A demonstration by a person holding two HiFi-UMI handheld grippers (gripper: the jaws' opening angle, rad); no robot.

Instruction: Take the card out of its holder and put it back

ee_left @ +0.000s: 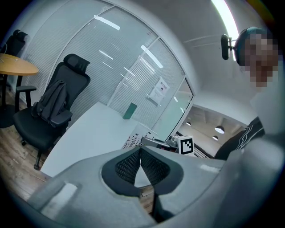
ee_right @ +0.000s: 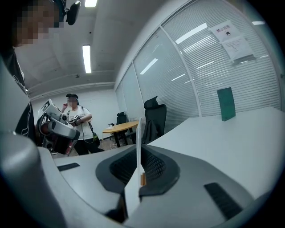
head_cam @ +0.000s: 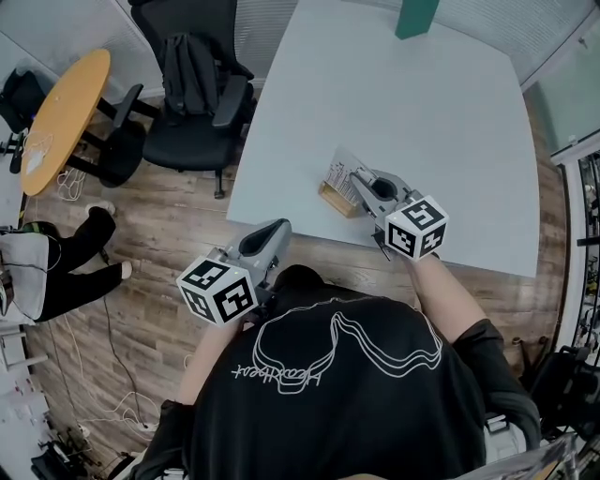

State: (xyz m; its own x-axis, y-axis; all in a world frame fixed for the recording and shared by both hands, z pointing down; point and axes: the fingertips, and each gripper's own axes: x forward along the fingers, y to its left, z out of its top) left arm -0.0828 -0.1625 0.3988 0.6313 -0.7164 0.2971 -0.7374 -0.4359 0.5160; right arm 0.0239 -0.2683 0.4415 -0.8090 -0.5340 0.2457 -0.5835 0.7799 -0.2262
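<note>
A white card (head_cam: 343, 172) with dark print stands upright at the near edge of the white table (head_cam: 422, 112). My right gripper (head_cam: 359, 181) is shut on it. In the right gripper view the card (ee_right: 139, 133) shows edge-on between the pads (ee_right: 153, 167). Its lower edge meets the small wooden holder (head_cam: 335, 200); whether it sits in the slot I cannot tell. My left gripper (head_cam: 277, 229) hangs off the table's near-left edge, apart from the card, shut and holding nothing. In the left gripper view its tips (ee_left: 140, 150) meet, and beyond them are the card (ee_left: 135, 139) and the right gripper (ee_left: 160, 143).
A green upright block (head_cam: 415, 17) stands at the table's far side. A black office chair (head_cam: 192, 103) with a bag and a round wooden table (head_cam: 61, 112) are to the left. A seated person (head_cam: 66, 262) is at far left. Glass walls with blinds (ee_right: 209, 67) lie behind.
</note>
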